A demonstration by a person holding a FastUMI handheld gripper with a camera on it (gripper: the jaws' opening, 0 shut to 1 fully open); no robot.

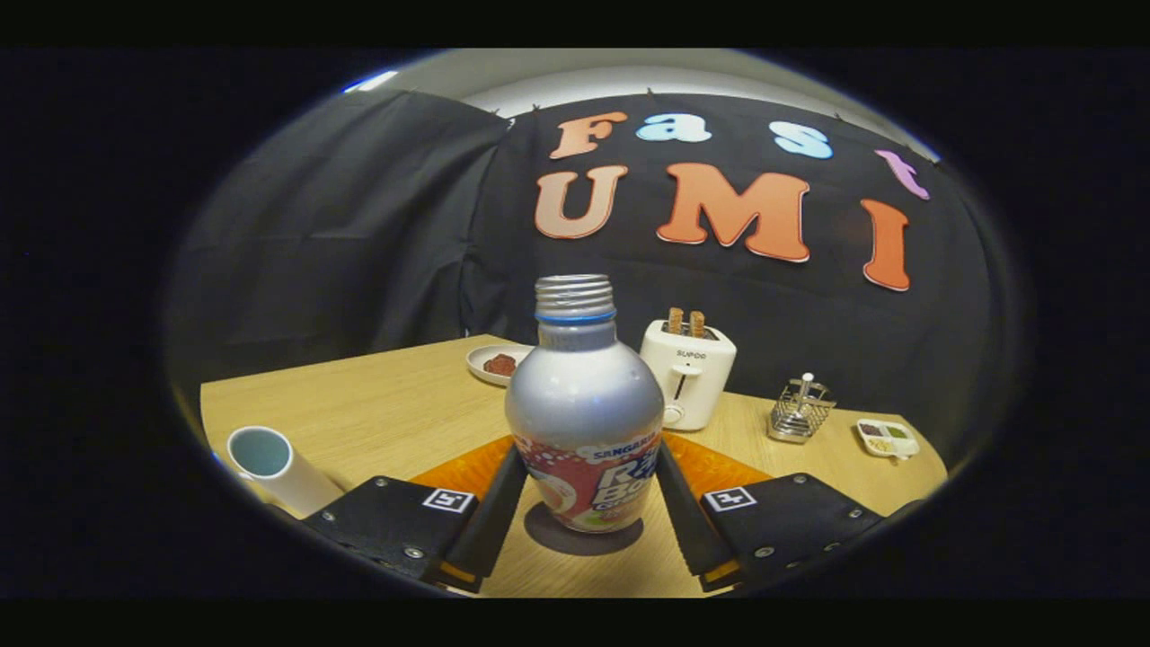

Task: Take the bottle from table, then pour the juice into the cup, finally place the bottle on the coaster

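Tongs (584, 512) are closing on the bottle (584, 404), both black fingers (490, 521) pressing against its lower sides, one on each flank of the printed label. Standing upright between them, the bottle is showing a silver shoulder, a threaded neck with a blue ring, and no cap. Its base is hanging slightly above the table (377, 404), throwing a dark shadow on the wood just beneath. An orange coaster (710, 467) is lying just behind the bottle, partly hidden by it and the fingers. A white cup (269, 463) is sitting near the left finger, tilted with its mouth showing. Beyond the bottle, a plate (496, 362) with something brown, a white toaster (687, 373) holding two slices, a wire rack (800, 409) and a small dish (887, 438) are standing along the table's far side.
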